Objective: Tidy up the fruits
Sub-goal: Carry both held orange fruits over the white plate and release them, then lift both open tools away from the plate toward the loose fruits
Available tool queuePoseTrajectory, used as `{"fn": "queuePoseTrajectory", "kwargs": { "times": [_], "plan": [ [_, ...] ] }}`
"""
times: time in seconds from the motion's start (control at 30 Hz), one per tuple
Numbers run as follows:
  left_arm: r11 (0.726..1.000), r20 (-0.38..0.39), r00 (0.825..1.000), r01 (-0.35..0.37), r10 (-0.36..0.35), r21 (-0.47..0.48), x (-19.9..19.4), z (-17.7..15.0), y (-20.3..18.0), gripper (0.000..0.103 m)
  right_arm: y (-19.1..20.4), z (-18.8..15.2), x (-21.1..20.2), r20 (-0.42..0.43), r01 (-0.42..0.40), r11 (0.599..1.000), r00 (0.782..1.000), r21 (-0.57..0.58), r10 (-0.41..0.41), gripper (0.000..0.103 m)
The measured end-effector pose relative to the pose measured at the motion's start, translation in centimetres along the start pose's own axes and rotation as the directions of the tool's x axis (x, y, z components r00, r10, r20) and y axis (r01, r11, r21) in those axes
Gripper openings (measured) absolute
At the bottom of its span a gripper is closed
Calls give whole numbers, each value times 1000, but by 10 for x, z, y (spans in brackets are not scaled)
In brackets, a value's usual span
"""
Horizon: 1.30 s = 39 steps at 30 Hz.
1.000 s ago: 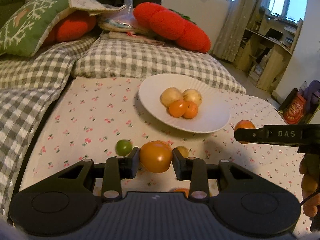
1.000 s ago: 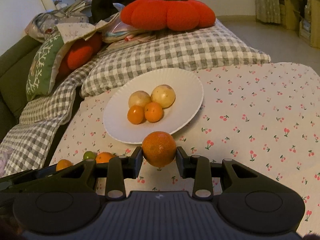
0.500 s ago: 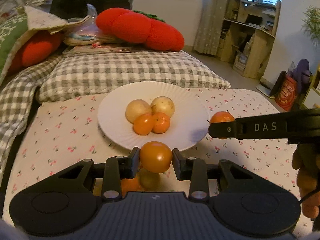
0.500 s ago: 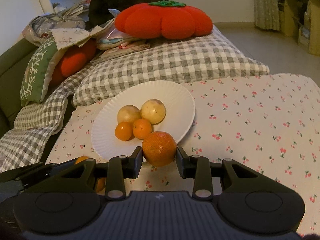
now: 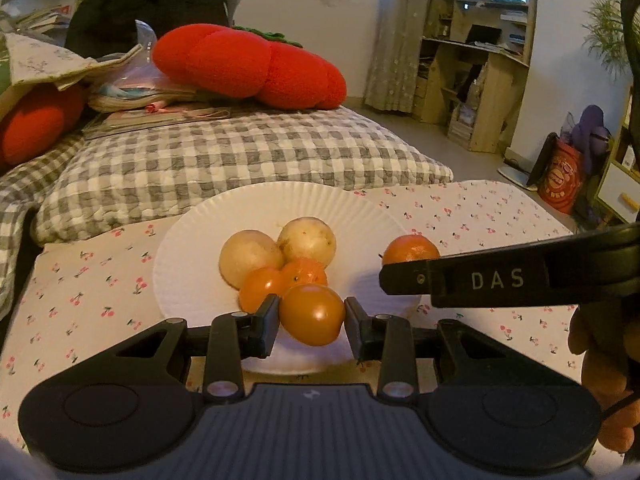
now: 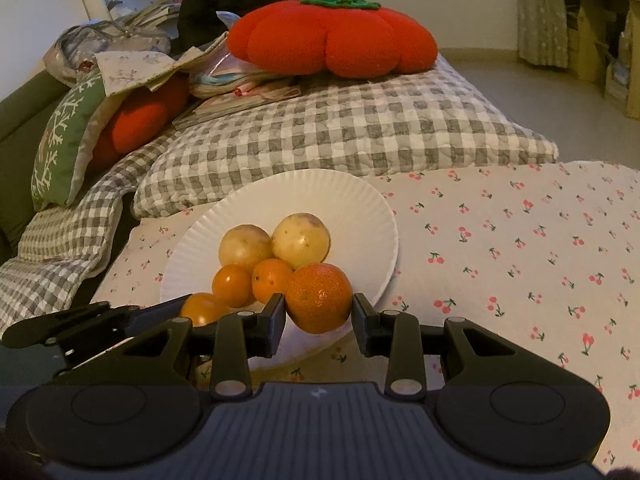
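A white plate [image 5: 192, 248] [image 6: 360, 208] lies on the cherry-print cloth and holds two pale round fruits [image 5: 250, 258] [image 6: 302, 242] and two small orange ones [image 5: 260, 292] [image 6: 232, 284]. My left gripper [image 5: 312, 318] is shut on a smooth orange fruit [image 5: 312, 314], held over the plate's near rim. My right gripper [image 6: 319, 318] is shut on a dimpled tangerine [image 6: 319, 296] over the plate's near right part. In the left wrist view the right gripper's black finger marked DAS [image 5: 496, 280] reaches in with the tangerine [image 5: 410, 250] behind it.
A grey checked pillow [image 5: 224, 156] lies just behind the plate, with a red pumpkin-shaped cushion [image 6: 332, 40] and papers on it. Green and red cushions [image 6: 80, 132] sit at the left. Wooden shelves [image 5: 476, 80] stand at the far right. A hand [image 5: 600, 360] shows at the right edge.
Both grippers have come closer to the plate with their fruits still held. The loose green and orange fruits on the cloth have dropped out of the left wrist view.
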<state>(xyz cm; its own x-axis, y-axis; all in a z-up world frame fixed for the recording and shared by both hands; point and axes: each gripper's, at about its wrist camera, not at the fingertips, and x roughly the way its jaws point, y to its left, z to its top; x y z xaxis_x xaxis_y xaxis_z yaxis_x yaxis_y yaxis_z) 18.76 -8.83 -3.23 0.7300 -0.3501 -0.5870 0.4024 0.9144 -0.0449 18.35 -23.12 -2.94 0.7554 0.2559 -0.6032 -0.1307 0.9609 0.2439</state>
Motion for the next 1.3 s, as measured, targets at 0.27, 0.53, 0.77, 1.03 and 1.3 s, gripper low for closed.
{"fn": "queuePoseTrajectory", "kwargs": {
  "times": [0.27,0.53,0.77,1.03,1.3],
  "plan": [
    [1000,-31,999,-8,9,13,13,-4,2,29,1,0,11,-8,-3,1000,1000,-16,3,32],
    [1000,-37,999,-12,12,10,16,-6,7,30,3,0,12,-13,-13,1000,1000,-23,13,35],
    [1000,-24,1000,-7,6,-8,5,-4,8,36,-4,9,-1,16,-16,999,1000,47,15,40],
    [996,-36,999,-39,36,-76,-17,5,19,40,-11,13,-17,27,-9,994,1000,107,6,44],
    [974,-104,987,-139,121,-180,-37,1,50,50,8,4,-33,21,10,1000,1000,10,-10,65]
  ]
}}
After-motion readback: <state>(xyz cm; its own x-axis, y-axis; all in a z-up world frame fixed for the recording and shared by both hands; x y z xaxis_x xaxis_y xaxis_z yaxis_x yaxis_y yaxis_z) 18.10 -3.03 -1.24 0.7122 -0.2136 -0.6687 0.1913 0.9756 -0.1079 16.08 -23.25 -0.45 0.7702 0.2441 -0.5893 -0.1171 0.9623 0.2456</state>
